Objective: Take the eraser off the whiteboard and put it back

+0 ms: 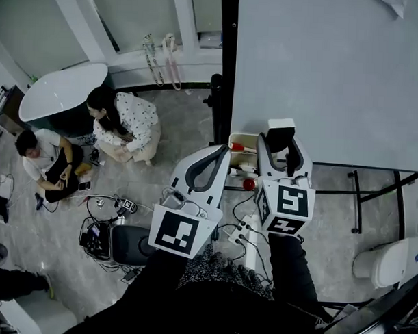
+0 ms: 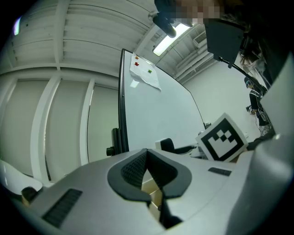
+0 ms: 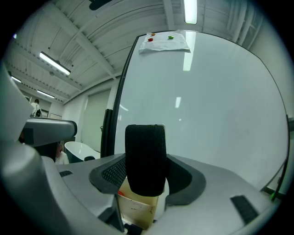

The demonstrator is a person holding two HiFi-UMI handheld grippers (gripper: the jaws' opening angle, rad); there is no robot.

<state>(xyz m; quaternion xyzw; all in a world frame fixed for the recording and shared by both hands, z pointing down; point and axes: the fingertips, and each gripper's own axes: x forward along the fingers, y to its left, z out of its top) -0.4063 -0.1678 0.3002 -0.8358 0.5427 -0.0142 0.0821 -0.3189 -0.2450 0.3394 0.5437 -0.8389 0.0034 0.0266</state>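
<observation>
Right tongs point(image 3: 145, 180) clench the eraser point(image 3: 145, 156); left tongs point(image 2: 146, 169) are pinched together, empty. Tilted contact could drop it off the whiteboard point(image 3: 211, 105).

The left tool point(image 1: 222, 152) points up by the whiteboard's point(image 1: 322, 71) lower left edge, its jaws pressed together on nothing. The right tool point(image 1: 281, 146) is just beside it, in front of the board, clamped on the eraser point(image 1: 280, 130), which seems close to the board face. Both dark-sleeved forearms point(image 1: 288, 261) reach forward side by side.
</observation>
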